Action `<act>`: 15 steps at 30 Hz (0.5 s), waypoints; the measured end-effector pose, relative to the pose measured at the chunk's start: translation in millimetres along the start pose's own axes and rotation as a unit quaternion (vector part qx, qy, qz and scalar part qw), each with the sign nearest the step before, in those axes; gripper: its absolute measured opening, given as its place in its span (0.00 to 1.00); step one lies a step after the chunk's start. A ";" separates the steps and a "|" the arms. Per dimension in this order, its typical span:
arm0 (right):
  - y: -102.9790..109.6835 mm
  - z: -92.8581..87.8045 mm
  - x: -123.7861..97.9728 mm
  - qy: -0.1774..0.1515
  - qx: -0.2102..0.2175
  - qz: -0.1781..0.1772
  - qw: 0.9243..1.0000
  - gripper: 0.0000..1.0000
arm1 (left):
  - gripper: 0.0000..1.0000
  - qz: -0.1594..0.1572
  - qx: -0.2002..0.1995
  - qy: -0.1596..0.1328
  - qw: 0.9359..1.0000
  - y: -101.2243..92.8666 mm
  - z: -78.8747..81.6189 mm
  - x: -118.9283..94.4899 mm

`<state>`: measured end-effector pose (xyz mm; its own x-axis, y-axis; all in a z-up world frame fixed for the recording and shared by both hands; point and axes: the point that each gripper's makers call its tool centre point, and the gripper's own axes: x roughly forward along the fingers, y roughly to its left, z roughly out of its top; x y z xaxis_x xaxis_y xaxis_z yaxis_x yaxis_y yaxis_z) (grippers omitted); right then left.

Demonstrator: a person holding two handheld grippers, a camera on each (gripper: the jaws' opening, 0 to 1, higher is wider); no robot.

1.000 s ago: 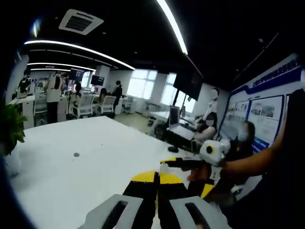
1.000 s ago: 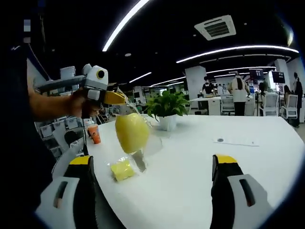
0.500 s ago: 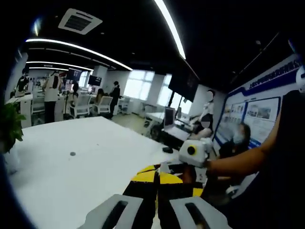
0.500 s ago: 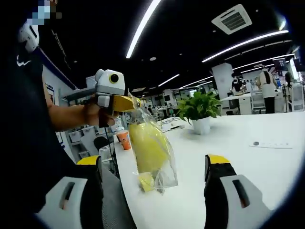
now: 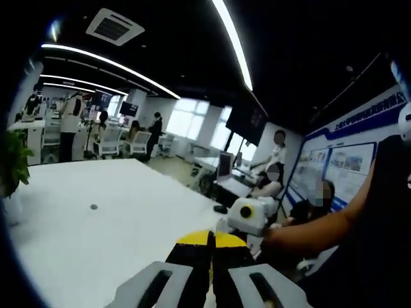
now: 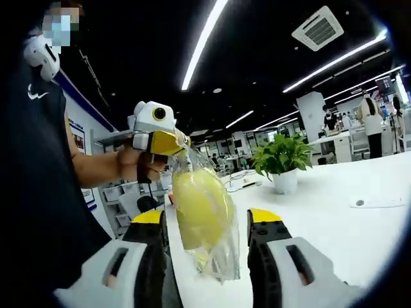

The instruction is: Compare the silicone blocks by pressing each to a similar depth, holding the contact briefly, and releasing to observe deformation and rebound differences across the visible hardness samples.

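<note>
A clear plastic bag (image 6: 218, 247) hangs in the air with yellow silicone blocks (image 6: 198, 208) inside it. My left gripper (image 6: 178, 142) pinches the bag's top, with a hand behind it. In the left gripper view that gripper (image 5: 212, 237) shows its yellow-tipped jaws pressed together. My right gripper (image 6: 207, 218) is open, its jaws standing close on either side of the bag with narrow gaps. It also comes into the left gripper view, where the right gripper (image 5: 249, 217) sits just beyond the shut jaws, held by an arm.
A white table (image 6: 334, 224) stretches ahead, with a potted plant (image 6: 282, 160) and a sheet with a dark dot (image 6: 376, 202) on it. In the left gripper view I see the plant (image 5: 13, 168) at left, the dot (image 5: 94, 206), and people at desks behind.
The bag has risen off the table and now hangs between my right jaws. Those jaws have narrowed from wide apart to close beside the bag. The left gripper stays shut.
</note>
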<state>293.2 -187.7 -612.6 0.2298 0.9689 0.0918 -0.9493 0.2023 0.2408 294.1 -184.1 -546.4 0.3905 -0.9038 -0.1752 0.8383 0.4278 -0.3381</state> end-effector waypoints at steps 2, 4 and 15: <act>1.6 -0.7 1.0 0.004 0.002 0.006 1.000 0.33 | 0.00 -0.004 -0.004 -0.002 1.000 -1.8 1.7 0.2; 1.4 -3.0 1.7 0.011 0.008 0.008 1.000 0.32 | 0.00 -0.006 0.000 -0.003 1.000 -3.0 3.3 0.8; 7.3 1.7 1.5 0.013 0.032 0.015 0.999 0.20 | 0.00 -0.003 0.004 -0.010 1.000 -2.3 6.6 -0.5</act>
<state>287.0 -185.1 -609.1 0.1956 0.9779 0.0745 -0.9394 0.1650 0.3006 294.5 -184.8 -539.4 0.3927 -0.9064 -0.1556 0.8432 0.4224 -0.3325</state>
